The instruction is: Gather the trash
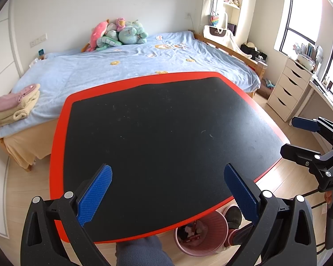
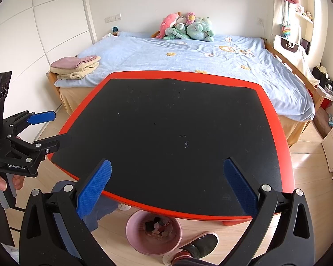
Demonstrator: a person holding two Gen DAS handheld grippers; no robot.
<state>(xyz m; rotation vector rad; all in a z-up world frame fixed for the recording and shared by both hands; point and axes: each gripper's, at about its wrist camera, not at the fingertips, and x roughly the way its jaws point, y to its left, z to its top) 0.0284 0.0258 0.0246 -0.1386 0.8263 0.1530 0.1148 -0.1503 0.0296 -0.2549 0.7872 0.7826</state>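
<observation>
A pink trash bin [image 1: 201, 235] stands on the floor under the table's near edge; it also shows in the right wrist view [image 2: 153, 232]. Trash lies inside it, wrappers and packaging. The table has a black top [image 1: 166, 137] with a red rim [image 2: 270, 119]; only tiny specks lie on it. My left gripper [image 1: 167, 190] is open and empty above the near edge; it also appears at the left of the right wrist view [image 2: 53, 128]. My right gripper [image 2: 166, 188] is open and empty; it also appears at the right of the left wrist view [image 1: 293, 137].
A bed [image 1: 122, 66] with a blue cover, plush toys [image 1: 117, 34] and folded towels [image 1: 15, 106] lies behind the table. White drawers [image 1: 286, 88] stand at the right. The person's foot in a slipper [image 2: 199, 246] rests beside the bin.
</observation>
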